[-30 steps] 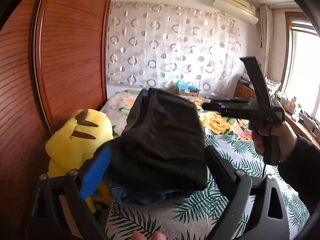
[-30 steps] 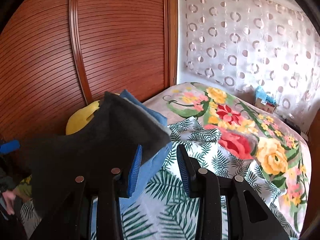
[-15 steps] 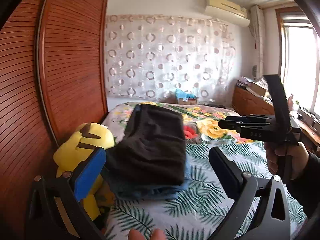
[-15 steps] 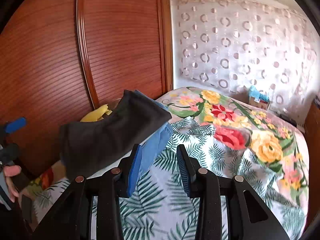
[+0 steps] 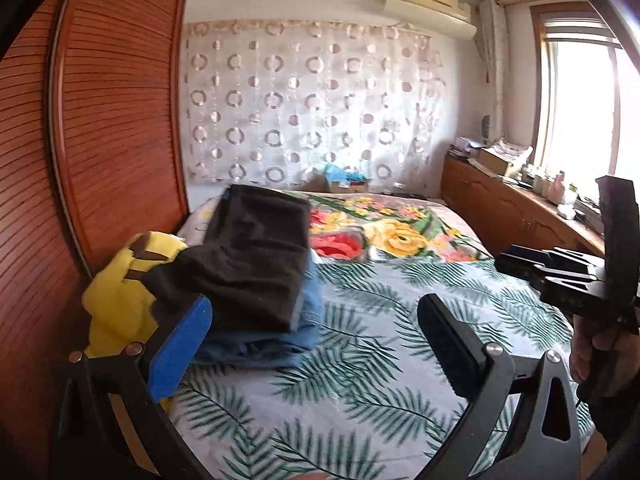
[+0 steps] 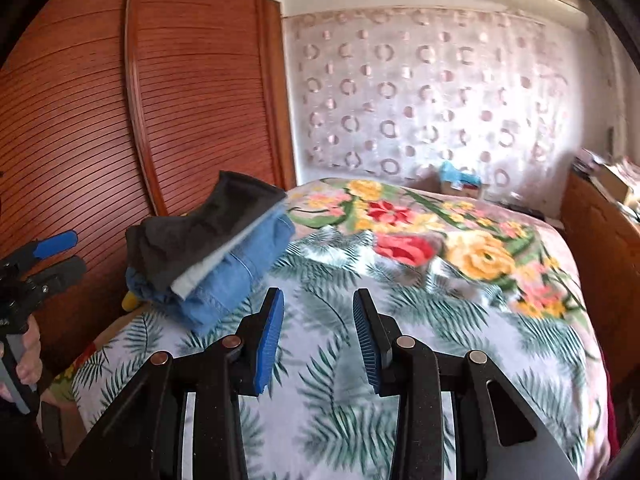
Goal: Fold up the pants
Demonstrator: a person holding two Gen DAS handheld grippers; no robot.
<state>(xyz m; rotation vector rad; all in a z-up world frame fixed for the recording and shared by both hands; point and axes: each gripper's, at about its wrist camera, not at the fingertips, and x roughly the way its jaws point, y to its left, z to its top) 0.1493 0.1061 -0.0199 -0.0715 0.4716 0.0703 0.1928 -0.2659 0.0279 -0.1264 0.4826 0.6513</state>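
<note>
Covering the bed, a leaf-and-flower spread beside slatted wooden doors.

Place: home bedroom | Bed under a palm-leaf and flower spread fills the floor | Louvred wooden wardrobe doors along its left edge | Ring-patterned curtain behind its far edge | Air conditioner high on the wall | Cluttered wooden sideboard beneath a bright window

both grippers have drawn back from the folded dark pants; in the right wrist view the pile has receded toward ten o'clock.
</note>
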